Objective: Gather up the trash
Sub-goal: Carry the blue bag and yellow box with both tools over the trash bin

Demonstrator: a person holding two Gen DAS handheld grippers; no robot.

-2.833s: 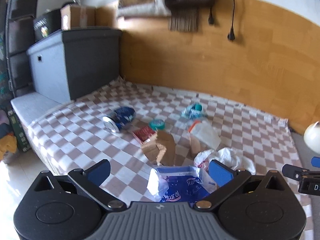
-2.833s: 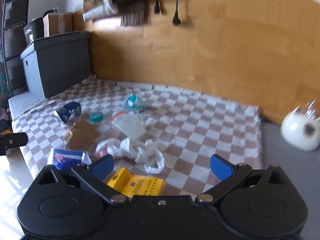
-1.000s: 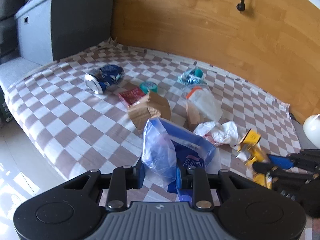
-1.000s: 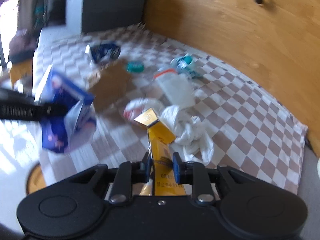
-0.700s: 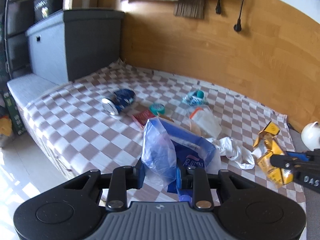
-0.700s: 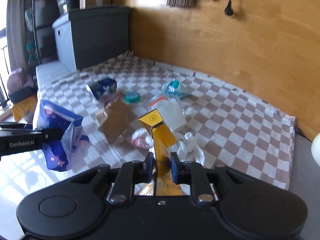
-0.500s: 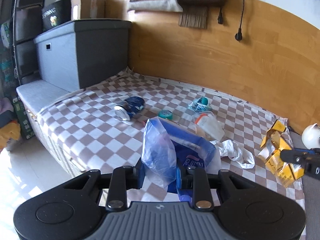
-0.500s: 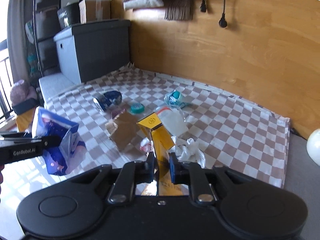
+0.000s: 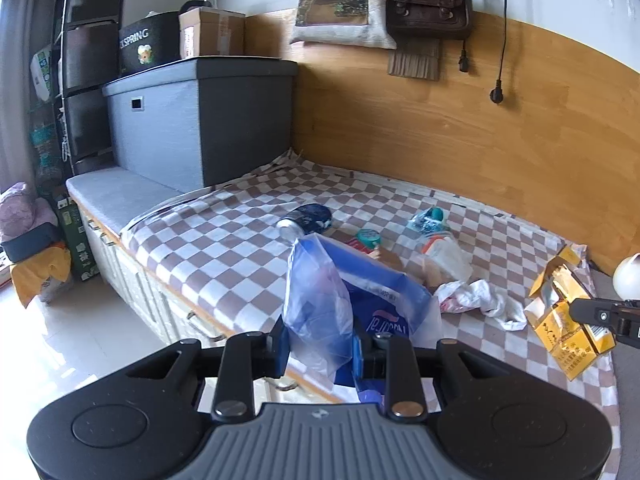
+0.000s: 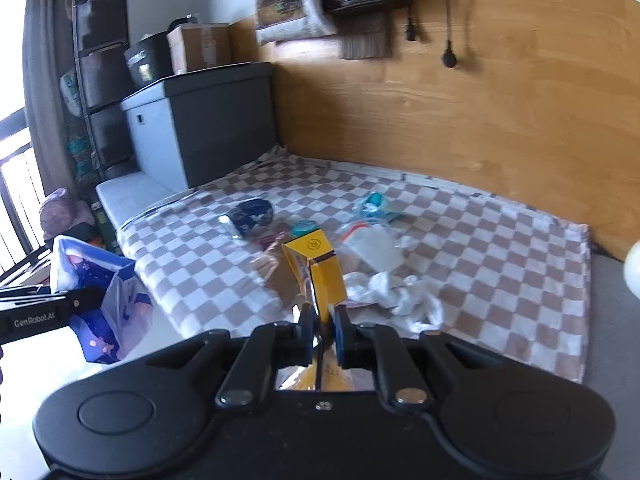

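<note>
The left gripper (image 9: 320, 350) is holding a blue bag (image 9: 360, 300) at the bottom centre of the left view, its pads pinching the thin plastic between them. The right gripper (image 10: 322, 330) is closing on a yellow carton (image 10: 320, 268) at the bottom centre of the right view, the carton standing up between its pads and being pressed by them. In the left view that carton (image 9: 568, 316) is showing at the right edge, crumpled, with the right gripper's tip (image 9: 600, 314) on it. In the right view the bag (image 10: 100, 300) is hanging at the lower left from the left gripper's finger (image 10: 48, 306).

A checked cloth (image 9: 224, 240) is covering the bench across the middle of both views, backed by a wooden panel (image 9: 480, 128). A grey box (image 9: 196, 120) is sitting at the upper left, with a cardboard box (image 9: 210, 34) on top.

The rest of the trash is lying on the cloth at mid-frame. A white crumpled bag (image 9: 488, 300) is lying right of centre, near the carton. A clear pouch (image 9: 446, 256) is lying just above it. A brown paper piece (image 10: 280, 276) is showing left of the carton in the right view, blurred. A blue can (image 9: 306, 218) is lying on its side at centre. A teal wrapper (image 9: 428, 218) is sitting further right, and a small teal lid (image 9: 367, 236) is lying between the can and the pouch.
</note>
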